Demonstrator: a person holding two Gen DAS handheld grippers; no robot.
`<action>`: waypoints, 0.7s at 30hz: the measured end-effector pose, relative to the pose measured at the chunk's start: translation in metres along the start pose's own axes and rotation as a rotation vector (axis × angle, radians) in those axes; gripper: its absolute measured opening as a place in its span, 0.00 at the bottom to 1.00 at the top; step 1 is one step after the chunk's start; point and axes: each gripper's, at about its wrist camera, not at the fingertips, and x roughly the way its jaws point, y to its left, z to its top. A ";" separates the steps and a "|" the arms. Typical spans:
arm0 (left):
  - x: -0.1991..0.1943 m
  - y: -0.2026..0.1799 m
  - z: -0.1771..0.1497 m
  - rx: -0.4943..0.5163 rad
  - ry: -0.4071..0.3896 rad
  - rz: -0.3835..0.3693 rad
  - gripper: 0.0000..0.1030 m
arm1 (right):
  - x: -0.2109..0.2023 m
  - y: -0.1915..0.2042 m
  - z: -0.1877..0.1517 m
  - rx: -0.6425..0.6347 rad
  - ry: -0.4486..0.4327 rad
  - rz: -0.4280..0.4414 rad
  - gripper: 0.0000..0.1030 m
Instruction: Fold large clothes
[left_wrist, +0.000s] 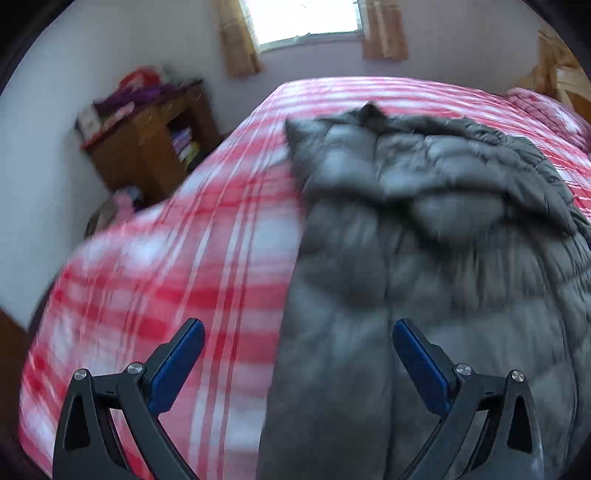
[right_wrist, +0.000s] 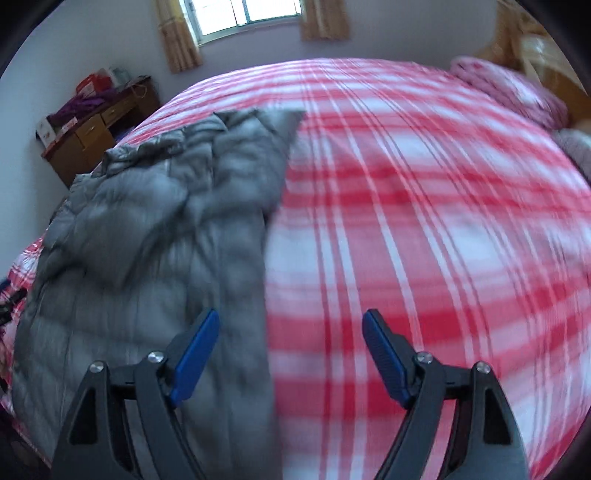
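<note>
The red plaid bed (right_wrist: 424, 221) carries my grey puffer jacket (left_wrist: 424, 258), folded lengthwise along its near edge so it's narrow; my left claw (left_wrist: 297, 332) and right claw (right_wrist: 290, 325) both hang wide, empty

Puffy quilted jacket (left_wrist: 424, 258): plain grey.
Bed cover (right_wrist: 424, 221): red-and-white plaid.
Gripper pads (left_wrist: 177, 365): blue.
Window curtains (left_wrist: 236, 40): tan.
Wooden desk (right_wrist: 88, 140): brown.
</note>
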 end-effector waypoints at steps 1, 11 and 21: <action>-0.003 0.004 -0.011 -0.020 0.009 -0.006 0.99 | -0.005 0.001 -0.011 0.004 0.002 0.002 0.79; -0.022 0.023 -0.083 -0.106 0.059 -0.071 0.99 | -0.051 0.004 -0.099 0.028 -0.029 0.019 0.79; -0.032 0.020 -0.104 -0.132 0.072 -0.223 0.49 | -0.064 0.014 -0.139 0.011 -0.017 0.060 0.30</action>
